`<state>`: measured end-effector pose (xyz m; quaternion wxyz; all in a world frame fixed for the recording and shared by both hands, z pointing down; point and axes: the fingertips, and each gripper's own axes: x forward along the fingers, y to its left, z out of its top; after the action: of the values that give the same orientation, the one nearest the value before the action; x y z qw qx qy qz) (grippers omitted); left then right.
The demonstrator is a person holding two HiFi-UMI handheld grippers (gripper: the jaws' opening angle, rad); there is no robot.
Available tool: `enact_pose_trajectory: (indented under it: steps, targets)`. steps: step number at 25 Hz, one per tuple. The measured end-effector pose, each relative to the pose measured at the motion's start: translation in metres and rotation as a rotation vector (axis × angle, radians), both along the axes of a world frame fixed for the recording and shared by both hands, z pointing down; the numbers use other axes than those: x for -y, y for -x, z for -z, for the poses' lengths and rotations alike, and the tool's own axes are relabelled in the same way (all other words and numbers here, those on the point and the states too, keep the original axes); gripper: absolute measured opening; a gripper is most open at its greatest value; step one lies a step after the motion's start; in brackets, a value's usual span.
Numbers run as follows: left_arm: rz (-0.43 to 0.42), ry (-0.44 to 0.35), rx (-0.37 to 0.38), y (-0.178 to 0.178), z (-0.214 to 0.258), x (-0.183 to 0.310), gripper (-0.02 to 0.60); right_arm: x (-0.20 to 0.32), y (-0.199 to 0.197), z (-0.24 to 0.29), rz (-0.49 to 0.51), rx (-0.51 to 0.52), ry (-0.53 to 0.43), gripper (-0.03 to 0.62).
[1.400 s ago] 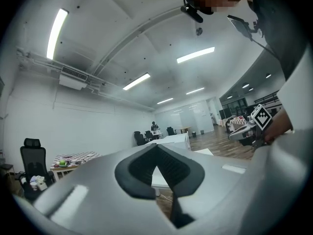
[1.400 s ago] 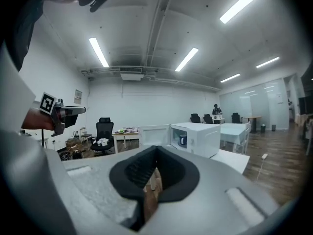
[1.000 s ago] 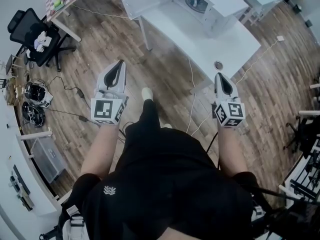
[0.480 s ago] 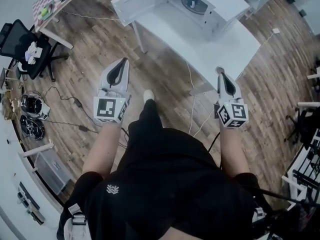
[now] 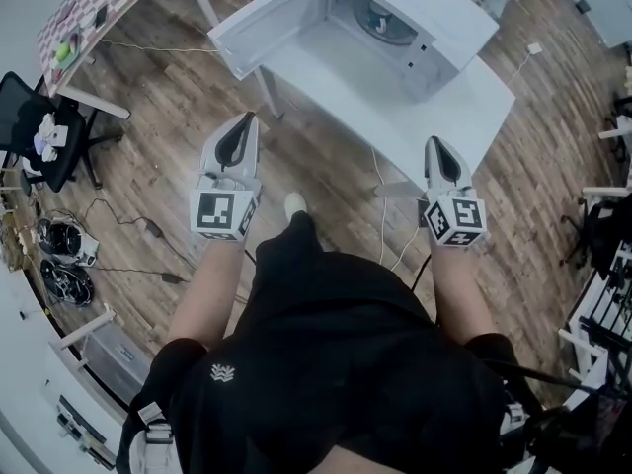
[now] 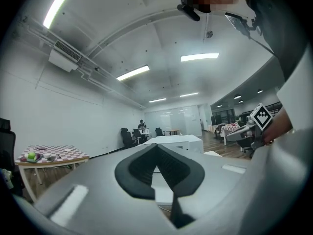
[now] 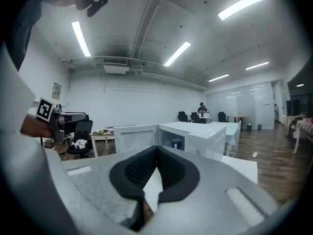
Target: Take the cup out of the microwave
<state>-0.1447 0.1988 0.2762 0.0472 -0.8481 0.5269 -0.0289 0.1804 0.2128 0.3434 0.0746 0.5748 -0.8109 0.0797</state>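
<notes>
**Both grippers closed and empty; cup inside the open microwave**

Head view: The person stands on a wooden plank floor [image 5: 326, 161], one gripper held out in each hand. The left gripper [image 5: 242, 129] and the right gripper [image 5: 437, 151] are well apart, on either side of the person's body. Ahead of them a white rectangular table [image 5: 444, 102] carries a white box-shaped microwave [image 5: 434, 23]. Its white door [image 5: 265, 23] is swung wide to the left. Inside the cavity the dark blue cup [image 5: 379, 15] shows only as a small dark shape. Both grippers are short of the table, well clear of the cup. A black office chair [image 5: 30, 131] stands at the far left, near a red-and-white checked table [image 5: 89, 3].

Left gripper view: The left gripper [image 6: 157, 146] has its dark ribbed pads meeting at the tips, with nothing between them. Beyond the tips lies the white microwave [image 6: 178, 142]. The checked table [image 6: 51, 153] stands to the left. The right gripper's black-and-white marker cube [image 6: 262, 115] shows at the right edge.

Right gripper view: The right gripper [image 7: 156, 147] is likewise closed tip to tip and holds nothing. Straight past it the microwave [image 7: 205, 136] stands with its door [image 7: 134, 138] open. The blue cup [image 7: 176, 143] stands upright inside the microwave. The left gripper's marker cube [image 7: 45, 109] appears at the left.
</notes>
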Motion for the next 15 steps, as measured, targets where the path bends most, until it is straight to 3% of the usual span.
enact_pose_trajectory:
  steps: [15]
  targets:
    - [-0.189,-0.032,0.004,0.016,0.022,0.161,0.0,0.13,0.028,0.043,-0.182,-0.038,-0.068,0.0]
